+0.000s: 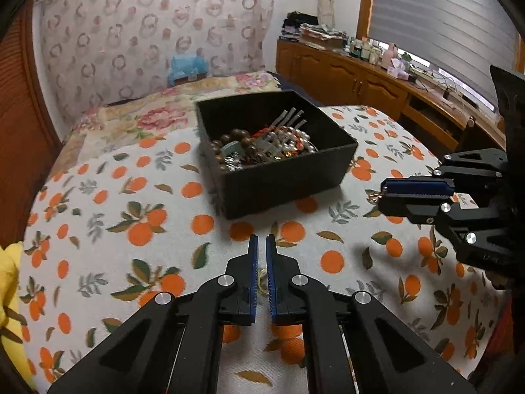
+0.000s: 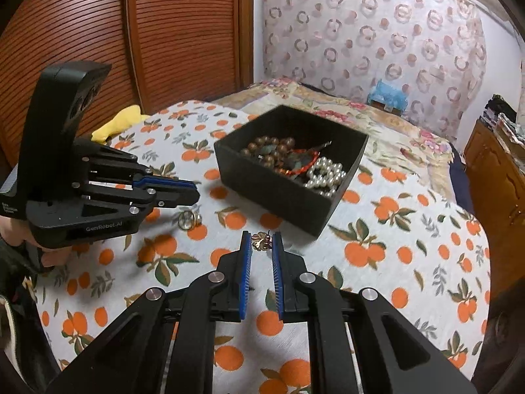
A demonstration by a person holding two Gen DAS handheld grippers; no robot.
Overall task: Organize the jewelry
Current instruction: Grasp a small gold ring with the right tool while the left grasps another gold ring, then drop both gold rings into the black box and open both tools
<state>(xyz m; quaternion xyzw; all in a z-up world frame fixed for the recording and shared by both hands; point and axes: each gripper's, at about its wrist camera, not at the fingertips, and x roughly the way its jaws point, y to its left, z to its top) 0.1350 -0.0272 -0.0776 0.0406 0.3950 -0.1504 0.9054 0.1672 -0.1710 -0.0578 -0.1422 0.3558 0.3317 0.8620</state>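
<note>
Left wrist view: the box [image 1: 279,151] already holds beads and pearls. The left tongs [image 1: 262,246] are together in front of it, above a ring [image 1: 261,281].

Right wrist view: the right tongs [image 2: 262,241] clamp an earring [image 2: 261,240] before the box [image 2: 288,164]; rings [image 2: 188,220] remain left of it, open cloth all around.

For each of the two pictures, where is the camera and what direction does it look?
Left wrist: on the left gripper, looking down over its shut fingers at the black box; right gripper at right.
Right wrist: on the right gripper, which pinches a small earring; left gripper and a hand at left.
Shared: box, orange-print cloth, each other's gripper.
</note>
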